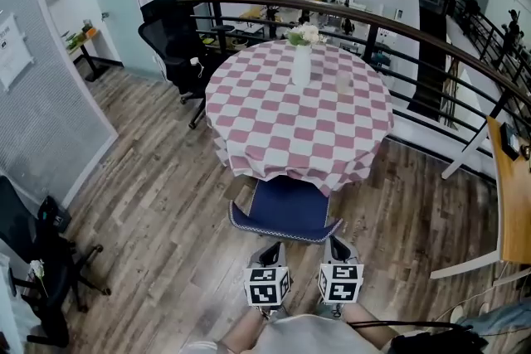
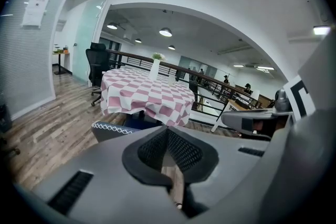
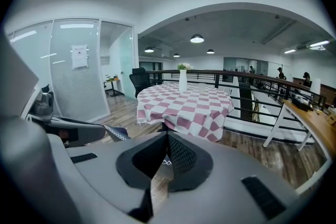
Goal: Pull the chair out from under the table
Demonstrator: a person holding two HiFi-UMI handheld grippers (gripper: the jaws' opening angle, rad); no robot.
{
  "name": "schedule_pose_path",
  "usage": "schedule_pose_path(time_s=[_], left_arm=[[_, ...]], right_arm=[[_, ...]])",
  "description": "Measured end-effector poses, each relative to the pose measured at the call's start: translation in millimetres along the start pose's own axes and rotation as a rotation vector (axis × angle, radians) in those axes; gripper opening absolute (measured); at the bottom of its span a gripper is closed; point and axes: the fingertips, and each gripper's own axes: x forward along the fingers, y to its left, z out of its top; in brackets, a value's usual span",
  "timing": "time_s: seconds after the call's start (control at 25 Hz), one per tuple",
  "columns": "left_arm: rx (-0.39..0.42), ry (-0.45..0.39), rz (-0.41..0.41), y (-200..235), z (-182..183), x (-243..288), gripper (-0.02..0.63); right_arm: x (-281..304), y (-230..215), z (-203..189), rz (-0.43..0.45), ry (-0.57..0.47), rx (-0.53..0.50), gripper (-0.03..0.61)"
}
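- Left gripper (image 1: 272,251) and right gripper (image 1: 336,246) at 6 o'clock, side by side, tilted downward; jaws of both pressed together, empty.
- Chair (image 1: 284,207) just beyond at 12 o'clock of both tips, partly under table (image 1: 274,120); near edge running 9-to-3.
- Neither gripper nearer; no contact yet.

Round desk (image 1: 217,108) under pink-and-white checked cloth (image 1: 299,128), white vase (image 1: 301,66) with flowers (image 1: 304,34) toward far edge, clear glass (image 1: 343,84) just right of vase, wood floor (image 1: 166,211) beneath
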Motion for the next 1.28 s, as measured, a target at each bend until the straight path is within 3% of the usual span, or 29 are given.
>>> schedule_pose_path(time_s=[0.32,0.48,0.56,0.72,0.8,0.92,1.12,1.28], left_arm=[[0.048,0.008,-0.008,-18.7,8.7,11.6,0.003],[0.177,0.069,-0.02,-20.8,5.0,23.7,0.004],[0.197,0.109,-0.051,-18.9,2.6,29.7,0.005],[0.236,0.171,-0.115,-13.0,1.9,37.8,0.087],[0.324,0.201,-0.142,-11.2,2.5,42.8,0.137],[0.518,0.27,-0.193,-6.3,-2.5,50.5,0.207],[0.803,0.441,-0.333,0.7,-21.1,61.6,0.224],[0.988,0.578,-0.421,8.1,-36.5,75.5,0.225]], right_arm=[[-4.2,-22.0,0.4,-0.01,-0.001,0.033,0.018],[-4.0,-30.4,-2.7,-0.006,0.007,0.049,0.018],[-2.6,-32.6,-2.9,0.002,0.012,0.056,0.018],[-0.4,-34.2,-3.4,0.012,0.017,0.059,0.018],[-0.8,-36.9,-4.6,0.012,0.025,0.062,0.018],[-1.9,-41.3,-7.5,0.009,0.035,0.069,0.018],[-3.7,-46.0,-13.3,0.002,0.052,0.079,0.018],[-5.1,-49.1,-18.0,-0.011,0.068,0.084,0.018]])
